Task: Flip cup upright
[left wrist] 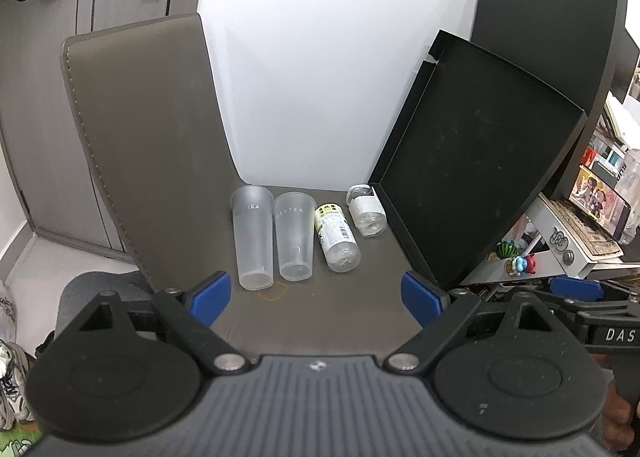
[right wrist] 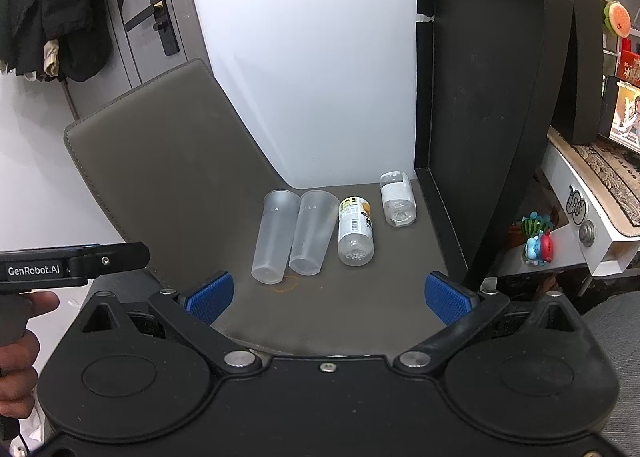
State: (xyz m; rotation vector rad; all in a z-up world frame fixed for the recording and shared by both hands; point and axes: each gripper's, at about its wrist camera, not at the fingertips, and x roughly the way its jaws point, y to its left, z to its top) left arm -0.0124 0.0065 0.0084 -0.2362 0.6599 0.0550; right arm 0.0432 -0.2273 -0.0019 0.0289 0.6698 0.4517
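Frosted cups (left wrist: 256, 237) lie ahead of both released tools, left (left wrist: 316, 299) and right (right wrist: 328, 295); I'd grip mid-wall gently, then rotate.

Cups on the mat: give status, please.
Left gripper, right gripper open, empty. Two cups lying down, untouched. Two bottles beside them.

I read "HEYTEA", partly cut, on 2 frosted cups (left wrist: 253, 237) (left wrist: 295, 237) | "GenRobot.AI" on left gripper (right wrist: 72, 263) | "DAS" on right gripper (left wrist: 612, 331)
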